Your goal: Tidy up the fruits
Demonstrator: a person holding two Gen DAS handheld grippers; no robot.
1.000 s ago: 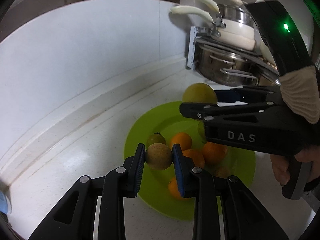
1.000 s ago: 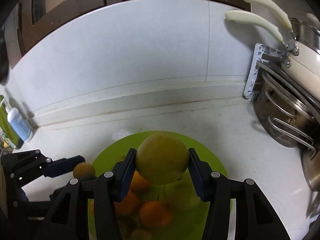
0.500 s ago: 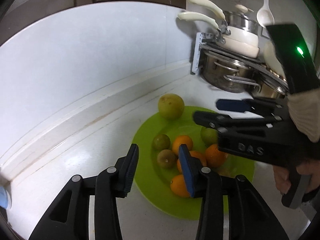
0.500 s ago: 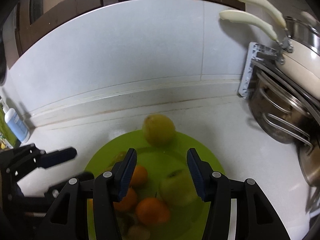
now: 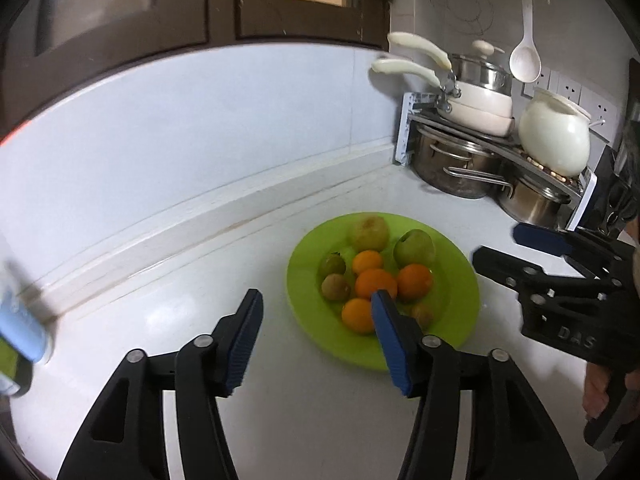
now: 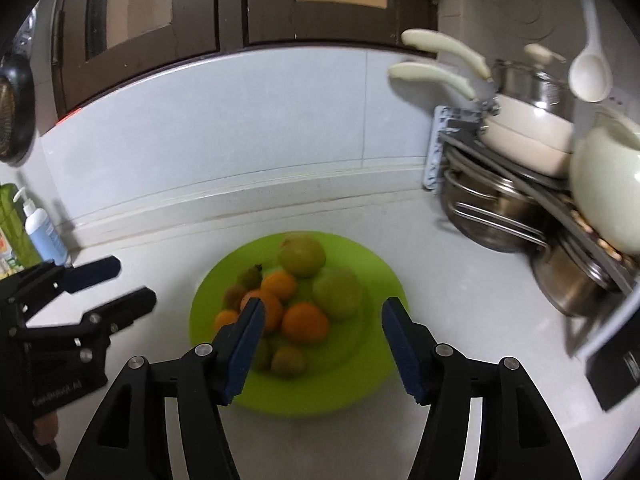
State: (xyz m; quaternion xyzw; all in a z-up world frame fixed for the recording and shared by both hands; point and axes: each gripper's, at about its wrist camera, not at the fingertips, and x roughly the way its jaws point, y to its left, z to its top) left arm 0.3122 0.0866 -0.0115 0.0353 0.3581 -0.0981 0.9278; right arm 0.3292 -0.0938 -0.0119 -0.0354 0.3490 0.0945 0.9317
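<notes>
Left gripper (image 5: 316,336) and right gripper (image 6: 322,340): both spread wide, holding nothing. Fruits (image 6: 298,304) piled on green plate (image 6: 372,364), centre frame, on white counter (image 5: 192,280).

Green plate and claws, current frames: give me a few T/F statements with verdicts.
1. Both the left claw and the right claw are open and hold nothing. True.
2. All visible fruit lies on the green plate. True.
3. The plate holds only oranges. False: there are oranges, greenish round fruits and small brown ones.
4. The right claw grips the big yellow-green fruit. False: it rests on the plate's far side.
5. The pot rack stands left of the plate. False: it stands to the right, by the wall.
</notes>
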